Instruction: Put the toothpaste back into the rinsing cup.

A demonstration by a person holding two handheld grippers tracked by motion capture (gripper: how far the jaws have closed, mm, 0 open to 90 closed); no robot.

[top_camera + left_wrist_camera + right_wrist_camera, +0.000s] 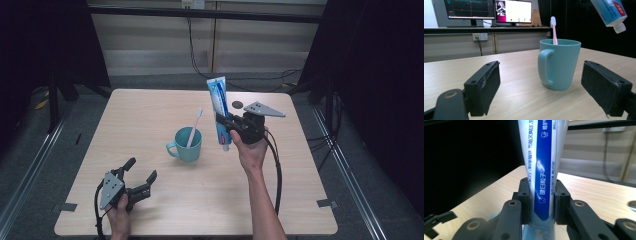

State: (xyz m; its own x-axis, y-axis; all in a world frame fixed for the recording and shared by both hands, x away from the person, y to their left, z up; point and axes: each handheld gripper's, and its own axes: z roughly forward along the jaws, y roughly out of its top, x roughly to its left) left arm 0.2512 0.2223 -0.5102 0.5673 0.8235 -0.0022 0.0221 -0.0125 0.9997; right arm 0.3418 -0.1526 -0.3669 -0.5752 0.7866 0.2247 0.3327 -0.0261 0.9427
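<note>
My right gripper (223,123) pinches the blue-and-white toothpaste tube (218,107) aloft, cap down, apparently bound for the teal mug (187,144) mid-desk holding the pink toothbrush (194,127); left gripper (139,175) spread near the front edge.

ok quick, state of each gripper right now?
Left gripper: open, empty, jaws toward the mug.
Right gripper: shut on the toothpaste tube, held above the table.
</note>
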